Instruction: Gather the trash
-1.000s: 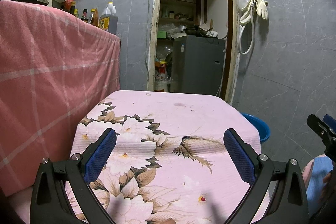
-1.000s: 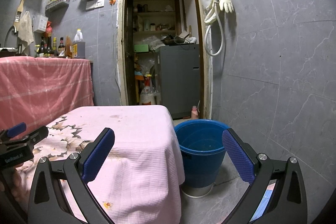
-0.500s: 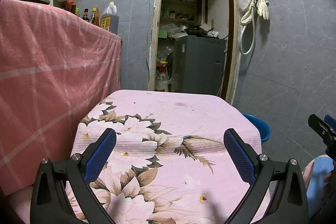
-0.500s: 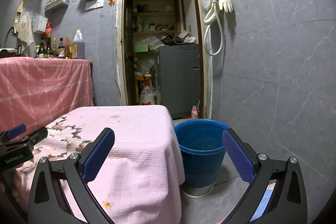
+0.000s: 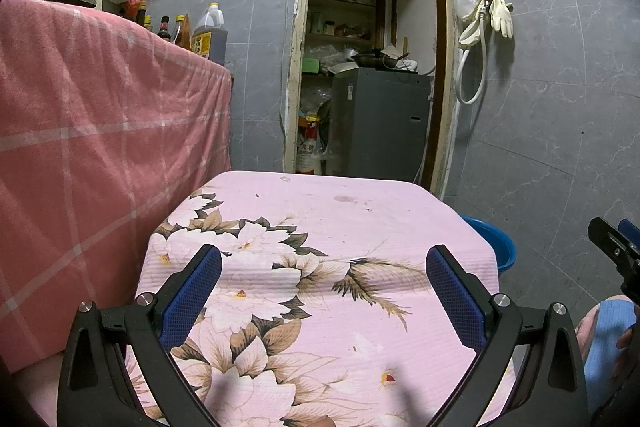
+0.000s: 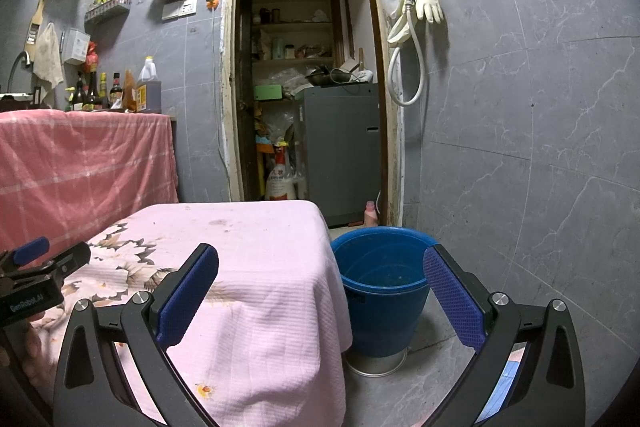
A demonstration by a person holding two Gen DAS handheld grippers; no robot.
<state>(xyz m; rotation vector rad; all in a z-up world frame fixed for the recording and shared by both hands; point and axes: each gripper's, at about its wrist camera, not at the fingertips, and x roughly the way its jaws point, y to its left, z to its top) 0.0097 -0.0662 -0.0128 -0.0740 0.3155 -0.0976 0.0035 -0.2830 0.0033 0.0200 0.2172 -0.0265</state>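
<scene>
You hold the left gripper (image 5: 323, 285) spread wide above the floral tablecloth (image 5: 340, 227); your right gripper (image 6: 320, 285), equally spread, faces the blue bucket (image 6: 380, 323) beside the table.

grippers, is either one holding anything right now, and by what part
Nothing is held. The left gripper and right gripper both have their jaws spread wide with nothing between them.

Floral tablecloth (image 5: 320, 227) — rubber gloves (image 6: 428, 3)
</scene>
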